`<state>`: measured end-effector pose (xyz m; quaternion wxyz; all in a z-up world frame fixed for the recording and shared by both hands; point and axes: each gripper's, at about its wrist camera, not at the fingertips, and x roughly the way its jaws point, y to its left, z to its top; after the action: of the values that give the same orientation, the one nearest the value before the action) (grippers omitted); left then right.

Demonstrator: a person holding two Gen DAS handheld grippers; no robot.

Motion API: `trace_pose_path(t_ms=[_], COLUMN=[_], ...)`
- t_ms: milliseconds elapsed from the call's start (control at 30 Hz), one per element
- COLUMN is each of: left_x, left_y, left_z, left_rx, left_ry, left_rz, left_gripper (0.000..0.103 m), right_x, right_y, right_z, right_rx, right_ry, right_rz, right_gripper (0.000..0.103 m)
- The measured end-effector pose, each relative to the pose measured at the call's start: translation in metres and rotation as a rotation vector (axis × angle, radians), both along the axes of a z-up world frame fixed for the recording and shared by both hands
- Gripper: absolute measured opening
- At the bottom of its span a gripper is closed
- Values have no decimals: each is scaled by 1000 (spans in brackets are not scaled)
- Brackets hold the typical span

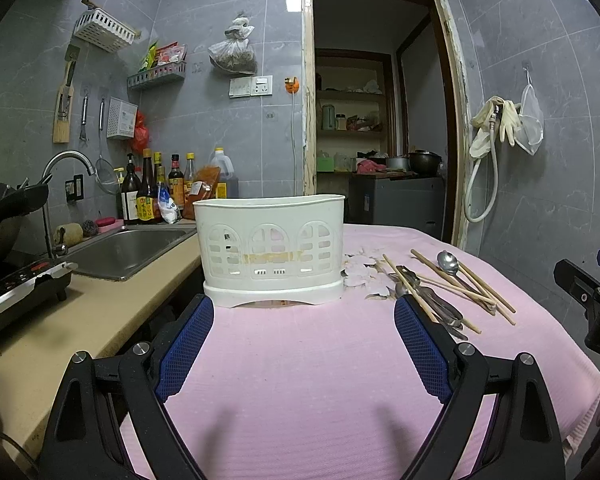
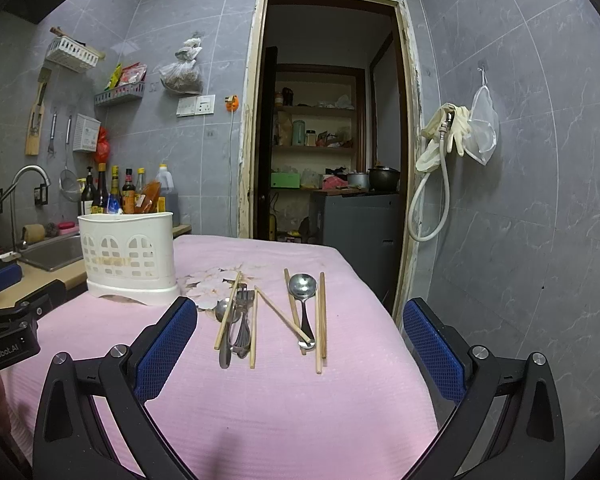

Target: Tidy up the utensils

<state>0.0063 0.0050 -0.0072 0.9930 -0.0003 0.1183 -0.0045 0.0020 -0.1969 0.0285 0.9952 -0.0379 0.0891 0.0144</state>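
Observation:
A white plastic utensil holder (image 1: 271,250) stands upright on the pink cloth (image 1: 300,380), straight ahead of my left gripper (image 1: 304,314), which is open and empty just short of it. The holder also shows at the left in the right wrist view (image 2: 126,256). Several wooden chopsticks (image 2: 320,316), two metal spoons (image 2: 302,286) and a fork (image 2: 244,320) lie loose on the cloth (image 2: 284,412), ahead of my right gripper (image 2: 300,322), which is open and empty. In the left wrist view the utensils (image 1: 448,284) lie to the right of the holder.
A counter (image 1: 84,320) with a steel sink (image 1: 128,252), tap and sauce bottles (image 1: 156,192) lies left of the table. A stove with a wok (image 1: 4,232) sits at far left. A doorway (image 2: 332,128) opens behind the table. The table's right edge is near the tiled wall.

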Motion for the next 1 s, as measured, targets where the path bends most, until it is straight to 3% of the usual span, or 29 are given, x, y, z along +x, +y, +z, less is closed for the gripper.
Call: trace_pose_path(t_ms=[1000], left_x=[4], left_y=[-1], left_z=[-10], left_rx=[3], left_ry=[12], left_rz=[-2], left_gripper=[89], right_x=[2], right_y=[0], right_z=[-1], right_rx=[4], right_ry=[8], right_rz=[1], right_gripper=[103])
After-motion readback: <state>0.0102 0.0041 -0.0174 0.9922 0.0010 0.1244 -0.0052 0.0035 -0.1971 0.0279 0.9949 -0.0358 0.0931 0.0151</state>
